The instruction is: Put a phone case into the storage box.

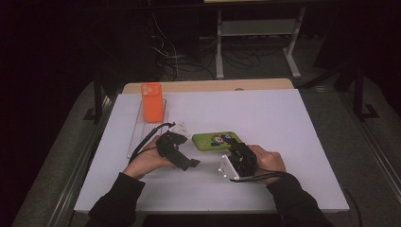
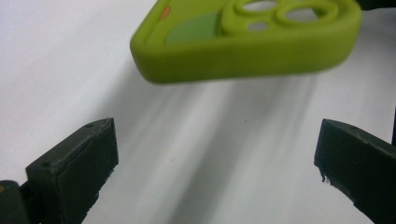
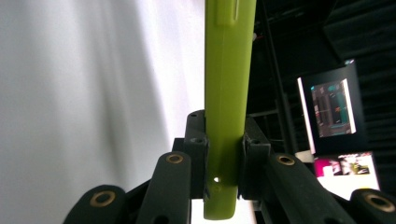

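Item 1: green phone case [image 1: 216,141]. Lime silicone, cartoon print on the back face, camera cut-outs at one end. Location: centre of white table [image 1: 283,123], near the front edge, between the two hands. One end is clamped in the right gripper; in the left gripper view the camera-hole corner [image 2: 252,42] sits above the tabletop w/ a soft shadow under it, so that end looks lifted. In the right gripper view the case [image 3: 229,93] shows edge-on, side button slot visible near the top.

Item 2: right gripper [image 1: 236,150]. Held in right hand [image 1: 267,158]; grey plate on top. Jaws nearly closed, pinching the case's thin edge from both sides; pads [image 3: 198,154] press flat on it.

Item 3: left gripper [image 1: 182,144]. Held in left hand [image 1: 149,163], cable trailing back. Jaws spread wide, nothing between them, tips [image 2: 100,135] pointing at the case's free end; near it, not touching.

Item 4: orange phone case [image 1: 152,101]. Upright, leaning in a clear rack [image 1: 142,130] at table's back-left. Well apart from both grippers.

Item 5: small white object [image 1: 181,127], just beyond left gripper. Too small to identify.
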Motion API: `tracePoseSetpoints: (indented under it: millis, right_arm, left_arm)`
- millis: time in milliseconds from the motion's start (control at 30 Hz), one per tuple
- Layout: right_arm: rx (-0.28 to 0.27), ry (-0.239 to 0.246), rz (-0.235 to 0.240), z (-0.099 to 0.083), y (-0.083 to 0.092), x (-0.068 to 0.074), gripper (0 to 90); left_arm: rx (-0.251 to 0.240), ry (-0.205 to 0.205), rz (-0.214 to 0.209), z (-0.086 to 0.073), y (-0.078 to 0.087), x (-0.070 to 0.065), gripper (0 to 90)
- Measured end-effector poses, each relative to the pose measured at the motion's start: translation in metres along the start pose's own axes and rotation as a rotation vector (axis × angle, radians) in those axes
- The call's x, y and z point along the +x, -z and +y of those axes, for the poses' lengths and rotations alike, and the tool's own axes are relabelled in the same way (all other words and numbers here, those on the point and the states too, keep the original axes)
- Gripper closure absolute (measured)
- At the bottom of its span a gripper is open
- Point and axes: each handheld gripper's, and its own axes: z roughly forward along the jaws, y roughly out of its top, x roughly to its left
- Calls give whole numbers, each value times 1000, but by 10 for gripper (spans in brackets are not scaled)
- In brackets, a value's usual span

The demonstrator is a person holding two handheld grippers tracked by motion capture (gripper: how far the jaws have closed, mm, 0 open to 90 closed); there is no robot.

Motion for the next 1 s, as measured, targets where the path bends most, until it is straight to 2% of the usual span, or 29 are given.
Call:
tracePoseSetpoints:
  millis: [67, 133, 167, 233, 300, 333, 367, 400, 500, 533, 567, 667, 733, 800, 833, 1000]
  right_arm:
    - [4, -29, 10, -2, -1, -2, 757]
    - [6, -87, 20, -4, -1, -5, 757]
    - [-4, -111, 22, -5, -2, -5, 757]
    - [5, -166, 39, -7, -1, -8, 757]
    - [-6, -212, 50, -9, -2, -10, 757]
    - [-3, -240, 69, -10, -2, -12, 757]
    - [0, -296, 83, -10, -1, -12, 757]
    - [2, -321, 98, -11, -1, -13, 757]
    - [2, -393, 132, -14, -3, -17, 757]
    - [1, -401, 140, -16, -3, -18, 757]
    - [-2, -422, 148, -16, -3, -19, 757]
    - [1, -483, 175, -18, -4, -22, 757]
    - [1, -552, 199, -18, -5, -23, 757]
    - [-6, -595, 211, -19, -6, -25, 757]
    - [-3, -637, 219, -19, -6, -26, 757]
    - [-7, -751, 262, -24, -8, -31, 757]
  left_arm:
    - [0, -2, 0, 0, 0, 0, 0]
    - [-1, -1, 2, 0, 0, 0, 0]
    - [-14, 12, 2, 0, -1, -1, 0]
    - [-15, -11, 5, 0, -1, 1, 0]
    - [-14, -9, 6, 0, -1, 0, 0]
    - [-14, -10, 6, 0, -1, 0, 0]
    - [-4, -22, 7, 1, 0, 1, 0]
    - [1, -27, 8, 1, 1, 2, 0]
    - [2, -19, 5, 1, 0, 1, 0]
    - [1, -19, 5, 1, 0, 1, 0]
    - [-12, -4, 5, 1, -1, 0, 0]
    - [-12, -7, 0, 1, 0, 0, 0]
    - [-8, -14, 2, 1, 0, 1, 0]
    - [-9, -4, 4, 1, 0, 0, 0]
    - [-10, -3, 4, 1, 0, 0, 0]
    - [-8, -5, 5, 1, 0, 0, 0]
